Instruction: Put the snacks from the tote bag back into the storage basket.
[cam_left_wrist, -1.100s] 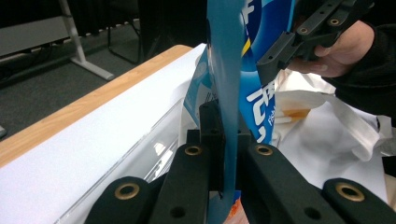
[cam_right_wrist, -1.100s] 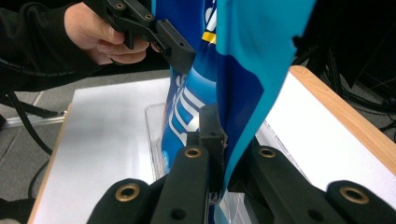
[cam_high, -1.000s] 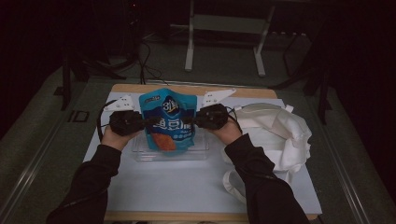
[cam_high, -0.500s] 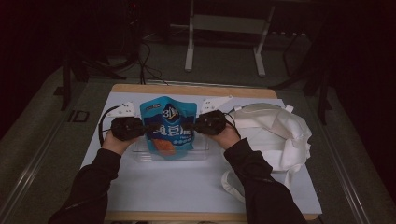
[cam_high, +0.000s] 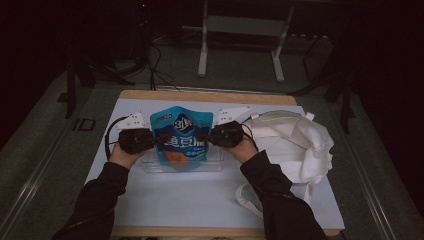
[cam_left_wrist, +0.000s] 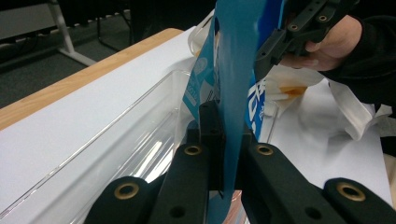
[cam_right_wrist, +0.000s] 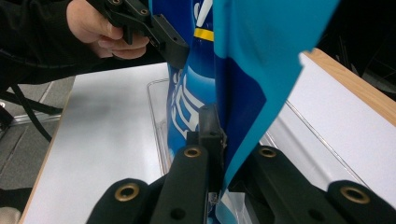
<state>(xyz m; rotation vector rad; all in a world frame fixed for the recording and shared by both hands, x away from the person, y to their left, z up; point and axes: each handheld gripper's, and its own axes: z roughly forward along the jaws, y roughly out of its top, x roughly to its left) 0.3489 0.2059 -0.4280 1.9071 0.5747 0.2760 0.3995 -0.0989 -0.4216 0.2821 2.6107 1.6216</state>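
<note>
At frame centre we hold the blue snack pouch upright over the clear tray, left gripper and right gripper clamping its 2 side edges.

Table: white top with a wooden edge showing at 12 o'clock.
Cloth bag: white, crumpled, lying at 3 o'clock on the table, one strap looping toward 5 o'clock.
Stand: pale metal legs on the floor at 12 o'clock, beyond the table.
</note>
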